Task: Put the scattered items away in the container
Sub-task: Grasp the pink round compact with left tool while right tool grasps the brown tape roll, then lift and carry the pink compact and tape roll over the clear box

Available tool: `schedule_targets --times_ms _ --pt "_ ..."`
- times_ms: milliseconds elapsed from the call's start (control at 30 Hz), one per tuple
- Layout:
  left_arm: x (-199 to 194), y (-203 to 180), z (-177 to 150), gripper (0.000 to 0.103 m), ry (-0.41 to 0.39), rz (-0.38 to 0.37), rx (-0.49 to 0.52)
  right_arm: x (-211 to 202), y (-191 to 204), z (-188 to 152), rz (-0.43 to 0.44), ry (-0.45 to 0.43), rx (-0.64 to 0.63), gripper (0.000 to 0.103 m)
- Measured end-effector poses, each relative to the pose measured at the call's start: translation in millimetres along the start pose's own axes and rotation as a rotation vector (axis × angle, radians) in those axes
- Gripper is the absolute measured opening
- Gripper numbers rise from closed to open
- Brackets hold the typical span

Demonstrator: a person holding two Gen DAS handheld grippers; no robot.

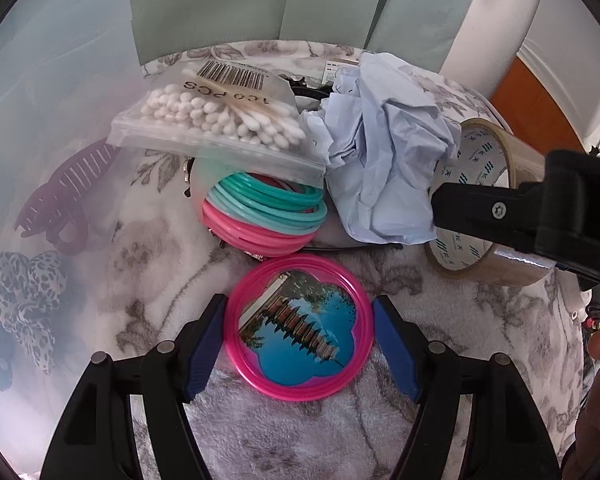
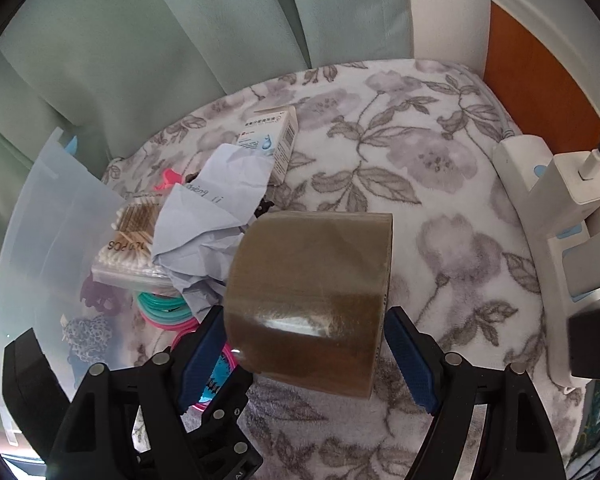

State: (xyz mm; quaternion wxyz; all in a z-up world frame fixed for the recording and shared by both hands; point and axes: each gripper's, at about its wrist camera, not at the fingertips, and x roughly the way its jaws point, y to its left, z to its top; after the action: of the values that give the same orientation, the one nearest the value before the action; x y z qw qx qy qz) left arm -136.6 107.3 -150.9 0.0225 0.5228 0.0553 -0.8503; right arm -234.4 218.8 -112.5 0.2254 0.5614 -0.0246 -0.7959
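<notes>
1. Left wrist view shows you a fleecy blanket (image 1: 300, 420) printed with grey flowers; pale green curtains (image 1: 220, 0) hang behind it, and an orange panel (image 1: 540, 92) stands at the right.
2. Right wrist view adds a white power strip (image 2: 560, 240) with chargers along the blanket's right edge.
3. Readable writing: the cotton swab bag (image 1: 216, 116) says "100 PCS" under a barcode. A small white box (image 2: 276, 140) carries print too small to read.
4. Your left gripper (image 1: 298, 344) stands wide around the pink round mirror (image 1: 298, 320); its pads lie just beside the rim.
5. Your right gripper (image 2: 306, 356) also stands wide, straddling the brown tape roll (image 2: 312, 308); I cannot tell whether the pads touch it.
6. The translucent container (image 2: 40, 240) sits at the left, holding a purple hair claw (image 1: 60, 204) and a leopard scrunchie (image 1: 24, 292).
7. Crumpled blue paper (image 1: 380, 160) and stacked bangles (image 1: 268, 212) crowd between mirror and tape.
</notes>
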Motion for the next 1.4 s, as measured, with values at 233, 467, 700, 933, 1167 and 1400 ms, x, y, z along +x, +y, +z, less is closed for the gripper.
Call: schedule_targets --times_ms 233,467,700,933,1167,1400 --pt "2 -3 3 0.074 -0.005 0.009 0.003 -6 -13 -1 -0.023 -0.006 0.041 0.075" --pt "1 -2 6 0.073 0.004 0.010 -0.011 -18 -10 -3 -0.008 -0.016 0.032 0.057" --pt "-7 1 1 0.073 0.018 0.010 -0.016 -34 -13 -10 0.005 -0.033 0.052 0.057" --pt "-24 9 -11 0.073 0.028 0.001 -0.030 -49 -16 -21 0.011 -0.039 0.081 0.057" --pt "-47 3 -12 0.073 -0.007 -0.025 -0.021 -75 -7 -30 0.027 -0.081 0.071 0.057" --pt "-82 2 -8 0.073 -0.071 -0.038 -0.009 -111 3 -36 0.044 -0.144 0.050 0.057"
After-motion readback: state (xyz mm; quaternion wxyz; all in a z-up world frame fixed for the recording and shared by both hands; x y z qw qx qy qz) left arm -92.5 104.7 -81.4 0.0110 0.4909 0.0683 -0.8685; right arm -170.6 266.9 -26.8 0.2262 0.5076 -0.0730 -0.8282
